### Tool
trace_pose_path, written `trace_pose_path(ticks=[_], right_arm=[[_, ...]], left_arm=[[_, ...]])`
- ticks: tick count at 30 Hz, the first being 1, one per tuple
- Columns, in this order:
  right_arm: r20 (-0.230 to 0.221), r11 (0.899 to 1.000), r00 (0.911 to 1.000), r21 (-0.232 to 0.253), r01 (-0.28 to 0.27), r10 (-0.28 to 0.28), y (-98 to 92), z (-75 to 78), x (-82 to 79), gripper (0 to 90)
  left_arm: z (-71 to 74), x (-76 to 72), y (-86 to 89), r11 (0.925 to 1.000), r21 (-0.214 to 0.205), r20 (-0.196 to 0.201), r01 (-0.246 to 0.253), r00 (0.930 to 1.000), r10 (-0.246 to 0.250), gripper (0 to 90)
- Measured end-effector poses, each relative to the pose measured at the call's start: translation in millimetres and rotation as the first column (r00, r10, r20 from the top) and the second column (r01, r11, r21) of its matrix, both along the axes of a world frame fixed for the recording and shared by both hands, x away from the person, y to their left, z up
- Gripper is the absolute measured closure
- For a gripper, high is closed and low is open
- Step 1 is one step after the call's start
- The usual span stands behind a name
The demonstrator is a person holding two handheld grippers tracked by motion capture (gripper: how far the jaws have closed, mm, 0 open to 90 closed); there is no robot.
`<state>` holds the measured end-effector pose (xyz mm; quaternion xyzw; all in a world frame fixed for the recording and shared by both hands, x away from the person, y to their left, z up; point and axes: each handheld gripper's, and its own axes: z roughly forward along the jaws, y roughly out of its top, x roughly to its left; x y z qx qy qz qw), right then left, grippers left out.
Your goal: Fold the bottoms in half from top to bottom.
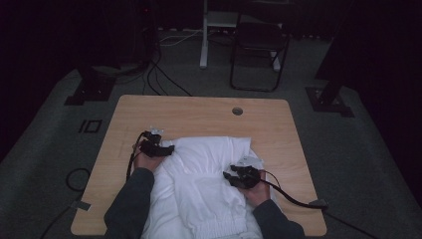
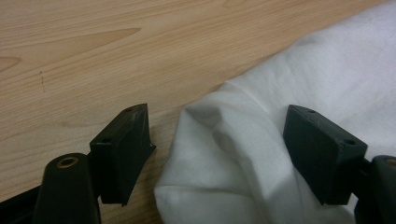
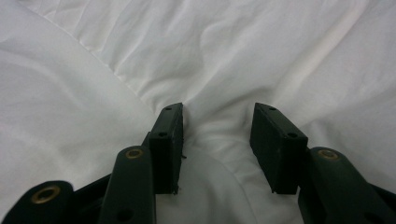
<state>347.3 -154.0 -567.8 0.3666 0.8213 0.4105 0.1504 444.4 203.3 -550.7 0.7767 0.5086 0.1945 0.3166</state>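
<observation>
A white garment (image 1: pixel 201 199) lies crumpled on the near half of the wooden table (image 1: pixel 199 112), its elastic waistband at the front edge. My left gripper (image 1: pixel 166 148) is at the garment's left edge and stands open. In the left gripper view a loose fold of the garment (image 2: pixel 224 140) lies between the wide jaws of the left gripper (image 2: pixel 215 112), and the left pad (image 2: pixel 123 149) is clear of it over bare table (image 2: pixel 116 46). My right gripper (image 1: pixel 226 175) rests on the garment's right side. In the right gripper view that gripper (image 3: pixel 217 108) is shut on a bunched ridge of cloth (image 3: pixel 219 135), with creases running out from it.
A round cable hole (image 1: pixel 237 110) is near the table's far edge. Cables trail from both grippers over the table's sides. A dark chair (image 1: pixel 259 50) and a white stand (image 1: pixel 204 35) are on the carpet beyond the table.
</observation>
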Motion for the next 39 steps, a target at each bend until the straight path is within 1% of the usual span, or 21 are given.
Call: trace_pose_path(ticks=[1, 2, 3, 5, 6, 7, 11, 12, 13, 15, 17, 20, 22, 24, 26, 28, 30, 33, 34, 37, 39], right_arm=[[-0.046, 1.000, 0.9985, 0.002, -0.030, 0.030, -2.5, 4.9, 5.2, 50.9], [-0.056, 0.999, 0.9978, 0.004, -0.036, 0.036, -3.7, 8.4, 7.2, 50.8], [-0.045, 0.999, 0.9981, -0.002, -0.042, 0.041, -6.0, 14.2, 9.6, 49.8], [0.028, 1.000, 0.9995, -0.020, -0.015, 0.016, -13.0, 31.2, 18.2, 46.6], [0.028, 1.000, 0.9995, -0.020, -0.015, 0.016, -13.0, 31.2, 18.2, 46.6], [0.056, 1.000, 0.9982, -0.007, 0.021, -0.021, -20.2, 47.5, 33.5, 41.1], [0.108, 0.996, 0.9911, -0.043, 0.082, -0.077, -29.3, 64.5, 72.8, 32.3], [0.108, 0.996, 0.9911, -0.043, 0.082, -0.077, -29.3, 64.5, 72.8, 32.3], [0.062, 0.993, 0.9922, -0.037, 0.111, -0.109, -34.5, 62.0, 98.9, 26.7], [0.007, 0.991, 0.9916, -0.029, 0.129, -0.129, -39.3, 53.4, 115.4, 23.2], [-0.064, 0.990, 0.9884, -0.028, 0.136, -0.137, -43.2, 39.7, 128.8, 22.4], [-0.123, 0.991, 0.9835, -0.033, 0.129, -0.132, -44.9, 22.9, 137.3, 22.0], [-0.123, 0.990, 0.9828, -0.042, 0.133, -0.137, -44.4, 17.3, 138.3, 25.7], [-0.130, 0.991, 0.9829, -0.030, 0.127, -0.130, -43.5, 13.6, 136.8, 33.1], [-0.107, 0.991, 0.9855, -0.041, 0.128, -0.132, -41.1, 12.6, 134.2, 35.7], [-0.103, 0.992, 0.9872, -0.056, 0.116, -0.121, -39.9, 13.3, 132.4, 41.9], [-0.135, 0.995, 0.9860, -0.029, 0.095, -0.098, -39.3, 14.9, 130.7, 57.1], [-0.179, 0.997, 0.9813, -0.024, 0.067, -0.070, -36.6, 16.7, 129.3, 79.5], [-0.197, 0.997, 0.9780, -0.025, 0.066, -0.070, -36.0, 17.4, 129.7, 83.4], [-0.185, 0.997, 0.9799, -0.040, 0.070, -0.076, -36.0, 20.9, 128.9, 85.9], [-0.161, 0.995, 0.9824, -0.006, 0.095, -0.094, -41.3, 29.0, 128.2, 86.2]], left_arm=[[0.1, -0.3, -1.0, 1.0000, 0.001, 0.002, 0.009, 1.0000, -0.009, 26.2], [0.2, -0.4, -1.1, 0.9999, 0.001, 0.003, 0.014, 0.9999, -0.014, 27.3], [0.3, -0.3, -1.2, 0.9999, 0.002, 0.002, 0.015, 0.9999, -0.015, 27.8], [0.4, 0.0, -1.4, 0.9998, 0.003, 0.001, 0.019, 0.9998, -0.019, 28.0], [0.4, 0.0, -1.4, 0.9998, 0.003, 0.001, 0.019, 0.9998, -0.019, 28.0], [1.1, 0.8, -2.1, 0.9998, 0.005, -0.008, 0.020, 0.9998, -0.020, 28.1], [1.9, 2.1, -2.9, 0.9996, 0.010, -0.015, 0.025, 0.9996, -0.025, 28.3], [1.9, 2.1, -2.9, 0.9996, 0.010, -0.015, 0.025, 0.9996, -0.025, 28.3], [1.4, 1.8, -2.7, 0.9996, 0.007, -0.010, 0.026, 0.9996, -0.026, 28.4], [1.2, 1.5, -2.5, 0.9996, 0.006, -0.008, 0.027, 0.9996, -0.027, 28.4], [1.0, 1.4, -2.2, 0.9996, 0.004, -0.006, 0.028, 0.9996, -0.028, 28.4], [1.1, 1.2, -1.6, 0.9994, 0.001, -0.004, 0.035, 0.9994, -0.035, 28.9], [1.6, 0.6, -2.0, 0.9990, 0.000, -0.004, 0.045, 0.9990, -0.045, 32.9], [2.3, 0.6, -2.8, 0.9991, 0.000, -0.009, 0.043, 0.9990, -0.043, 34.6], [3.1, 0.1, -3.7, 0.9987, -0.005, -0.015, 0.051, 0.9986, -0.051, 39.0], [3.8, -0.4, -4.1, 0.9984, -0.010, -0.020, 0.056, 0.9982, -0.056, 43.2], [4.5, -1.2, -4.8, 0.9968, -0.026, -0.025, 0.075, 0.9968, -0.076, 53.3], [4.6, -1.9, -5.4, 0.9930, -0.071, -0.043, 0.094, 0.9943, -0.097, 71.8], [4.9, -2.3, -5.3, 0.9929, -0.076, -0.045, 0.092, 0.9944, -0.095, 76.0], [9.6, -3.6, -2.2, 0.9934, -0.084, -0.036, 0.079, 0.9960, -0.082, 82.7], [19.3, -3.8, 4.7, 0.9890, -0.129, -0.011, 0.072, 0.9972, -0.074, 83.7]])
